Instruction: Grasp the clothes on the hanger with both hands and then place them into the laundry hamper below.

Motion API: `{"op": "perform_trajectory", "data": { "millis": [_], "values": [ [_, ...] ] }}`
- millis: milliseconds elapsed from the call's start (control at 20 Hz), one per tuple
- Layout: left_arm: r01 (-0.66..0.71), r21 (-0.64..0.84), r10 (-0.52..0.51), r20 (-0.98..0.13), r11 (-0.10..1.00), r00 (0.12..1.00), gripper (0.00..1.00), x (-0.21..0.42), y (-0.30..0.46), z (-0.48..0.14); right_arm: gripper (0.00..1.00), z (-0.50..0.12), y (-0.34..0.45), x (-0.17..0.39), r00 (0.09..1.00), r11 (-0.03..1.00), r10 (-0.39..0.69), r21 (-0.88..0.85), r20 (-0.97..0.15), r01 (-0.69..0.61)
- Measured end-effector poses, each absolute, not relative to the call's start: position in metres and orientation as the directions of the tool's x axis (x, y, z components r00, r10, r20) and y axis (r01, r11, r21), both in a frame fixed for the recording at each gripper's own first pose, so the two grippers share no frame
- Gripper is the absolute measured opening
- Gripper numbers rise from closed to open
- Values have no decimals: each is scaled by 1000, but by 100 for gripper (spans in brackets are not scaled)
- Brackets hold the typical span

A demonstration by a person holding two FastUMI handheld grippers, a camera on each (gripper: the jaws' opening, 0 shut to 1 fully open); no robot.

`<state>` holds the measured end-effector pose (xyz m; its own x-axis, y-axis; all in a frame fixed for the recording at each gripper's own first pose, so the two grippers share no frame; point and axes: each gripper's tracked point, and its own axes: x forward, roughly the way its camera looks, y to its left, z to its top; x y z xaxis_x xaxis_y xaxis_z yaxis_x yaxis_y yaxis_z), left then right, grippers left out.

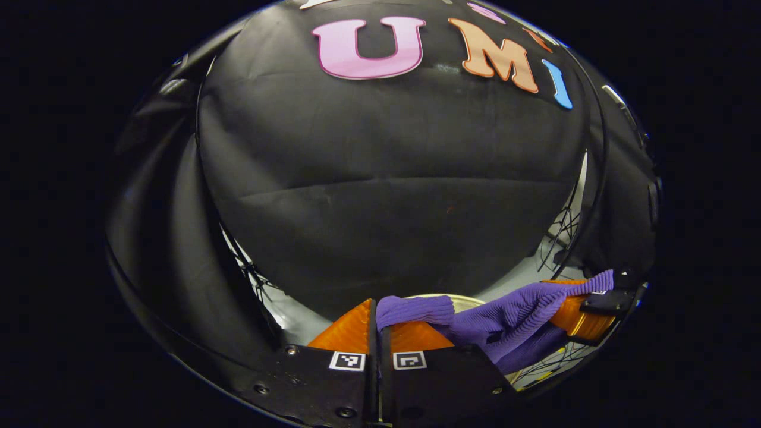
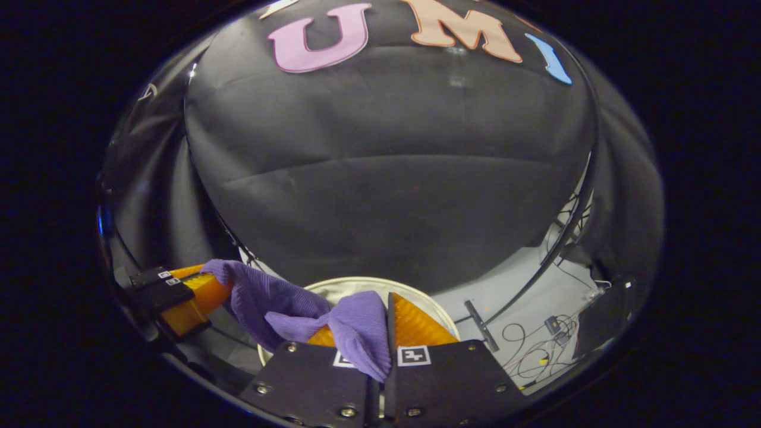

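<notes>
stretching between both clamped grippers, left gripper (image 1: 378,324) and right gripper (image 2: 389,321), purple cloth (image 1: 511,318) sags above the hamper (image 2: 357,285); cables (image 2: 544,348) litter the floor in the right gripper view.

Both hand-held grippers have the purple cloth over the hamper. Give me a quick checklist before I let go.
1. Left hand-held gripper closed on the purple cloth: ok.
2. Right hand-held gripper closed on the cloth: ok.
3. Cloth spans between both grippers, off the hanger: ok.
4. Hamper rim lies under the cloth in the right gripper view: ok.
5. Cloth fully centred over the opening: cannot tell.
6. Floor cables away from the hamper: ok.
</notes>
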<state>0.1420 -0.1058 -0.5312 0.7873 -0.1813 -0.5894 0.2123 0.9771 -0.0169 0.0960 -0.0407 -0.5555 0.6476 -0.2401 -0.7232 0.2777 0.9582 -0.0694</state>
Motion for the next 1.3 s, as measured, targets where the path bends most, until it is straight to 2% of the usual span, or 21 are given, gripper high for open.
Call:
{"op": "perform_trajectory", "data": {
  "millis": [100,150,200,250,350,400,500,600,650,700,850,1000,1050,1150,1250,1300],
  "values": [
    [228,-7,-182,-627,974,758,3,137,-108,-548,7,-567,-43,88,622,960,-236,-78,-747,271],
    [245,-10,-194,-643,969,741,6,133,-110,-557,7,-568,-42,87,622,961,-228,-69,-749,268],
    [240,-28,-194,-683,970,705,13,122,-109,-563,7,-568,-44,84,614,960,-235,-80,-754,270],
    [229,-65,-205,-716,971,668,38,116,-109,-571,30,-562,-46,86,615,957,-246,-89,-749,275],
    [217,-104,-225,-714,971,663,88,116,-113,-571,75,-550,-52,92,637,954,-264,-101,-724,281],
    [213,-102,-221,-710,972,669,87,118,-112,-566,98,-547,-52,92,647,955,-266,-102,-714,280],
    [207,-99,-215,-706,973,675,86,117,-107,-560,97,-538,-49,88,659,955,-273,-114,-701,274],
    [199,-86,-202,-693,976,692,94,119,-103,-551,100,-526,-44,87,673,955,-272,-111,-688,274],
    [192,-87,-198,-695,978,692,98,118,-103,-549,97,-521,-42,87,679,957,-266,-101,-684,272],
    [198,-95,-207,-700,976,684,99,115,-104,-545,100,-516,-40,86,684,957,-264,-97,-680,273],
    [183,-88,-192,-701,979,687,97,113,-98,-534,97,-498,-42,87,701,955,-272,-95,-659,281],
    [211,-145,-249,-720,967,648,97,103,-108,-518,97,-478,-42,92,726,953,-278,-83,-629,293],
    [212,-145,-251,-718,966,649,98,104,-104,-513,100,-469,-41,93,732,952,-281,-80,-621,297],
    [221,-136,-251,-704,966,665,97,105,-102,-492,97,-453,-38,97,746,951,-281,-73,-604,299],
    [232,-104,-241,-668,967,704,97,109,-97,-468,100,-434,-35,100,761,950,-284,-66,-584,304],
    [233,-92,-236,-644,968,728,97,113,-94,-453,97,-423,-33,101,770,949,-288,-64,-570,308]
  ]
}}
